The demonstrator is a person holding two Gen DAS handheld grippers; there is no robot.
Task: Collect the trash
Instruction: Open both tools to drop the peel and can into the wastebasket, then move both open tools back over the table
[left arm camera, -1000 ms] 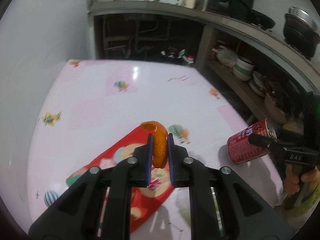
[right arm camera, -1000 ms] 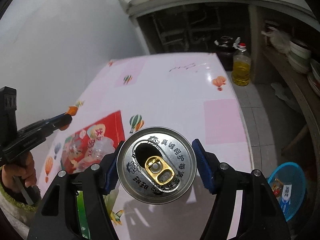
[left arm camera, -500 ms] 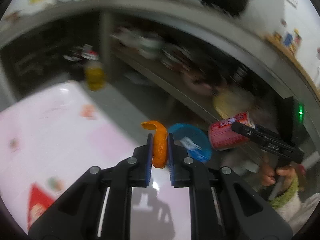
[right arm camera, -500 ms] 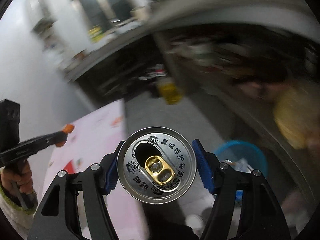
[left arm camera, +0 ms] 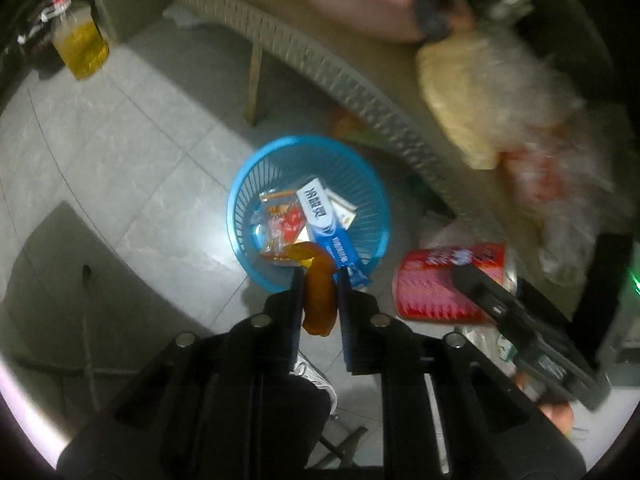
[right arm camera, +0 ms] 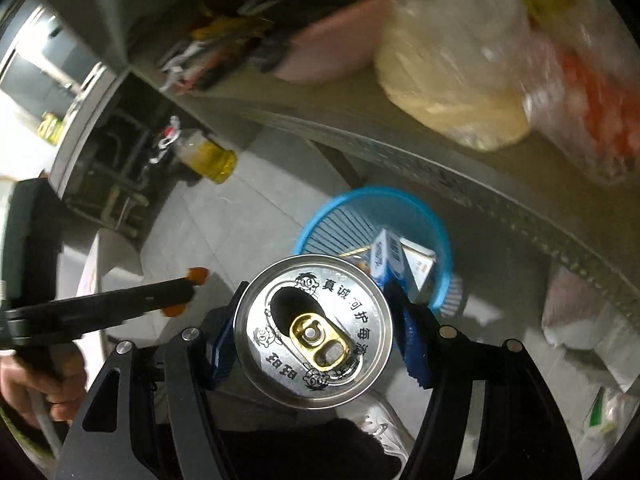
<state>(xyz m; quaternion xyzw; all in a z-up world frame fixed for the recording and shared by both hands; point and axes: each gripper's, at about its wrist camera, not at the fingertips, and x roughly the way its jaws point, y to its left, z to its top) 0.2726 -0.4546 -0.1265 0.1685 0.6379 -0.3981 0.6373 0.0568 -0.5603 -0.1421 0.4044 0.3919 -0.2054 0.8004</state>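
The blue basket (left arm camera: 362,168) on the grey floor tiles is my landmark, and it already has wrappers and a blue-and-white carton lying in it. Both my tongs hang over the near side of the basket, so I judge this as the drop-off step of collecting the trash. Just right of the basket, my right gripper (right arm camera: 316,330) has its jaws spread wide and clamped on the sides of the red can (left arm camera: 436,284), its opened silver top facing my right wrist camera. Directly above the basket's near rim, my left gripper (left arm camera: 319,294) has just been opening its jaws a little; the orange peel (left arm camera: 318,296) sits between the pads, and I cannot tell whether they press on it or it is slipping free. Next, I reckon, the peel needs the jaws wider so it falls inside the rim, then the can has to come across over the basket's middle before I let go
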